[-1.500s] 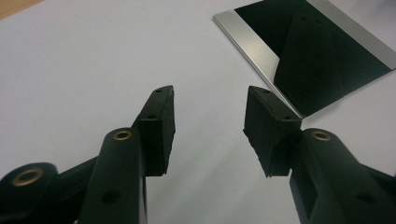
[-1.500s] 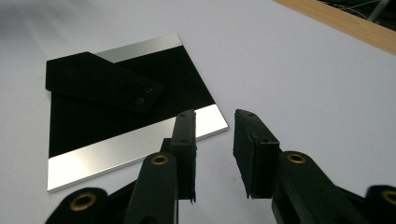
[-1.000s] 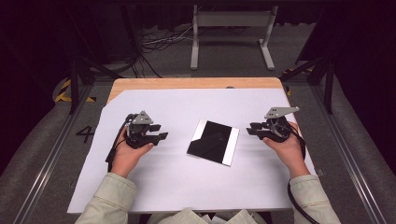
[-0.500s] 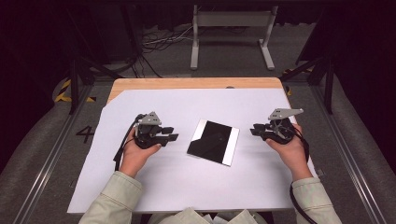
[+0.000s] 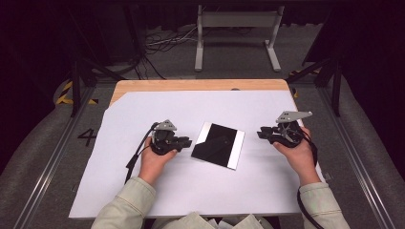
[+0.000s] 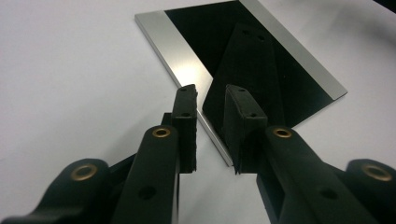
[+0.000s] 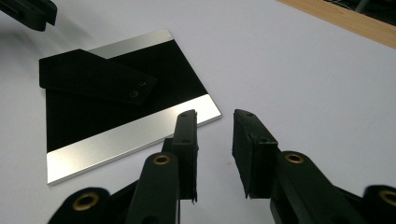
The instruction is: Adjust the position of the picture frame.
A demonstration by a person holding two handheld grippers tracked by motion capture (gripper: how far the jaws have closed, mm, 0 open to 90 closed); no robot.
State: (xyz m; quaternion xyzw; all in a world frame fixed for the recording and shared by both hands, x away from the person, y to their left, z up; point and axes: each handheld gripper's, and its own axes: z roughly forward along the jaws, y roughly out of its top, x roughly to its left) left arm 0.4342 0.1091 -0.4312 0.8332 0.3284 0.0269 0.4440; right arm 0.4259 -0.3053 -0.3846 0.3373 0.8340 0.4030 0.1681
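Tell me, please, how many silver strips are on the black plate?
2. One silver strip runs along the edge of the black plate nearest the left tool; the other silver strip runs along the opposite edge, facing the right tool.

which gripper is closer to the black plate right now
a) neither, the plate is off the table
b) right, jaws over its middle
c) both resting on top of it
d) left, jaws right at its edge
d: in the high view the left gripper sits right at the plate's near edge, while the right gripper stands clear of it on the white sheet.
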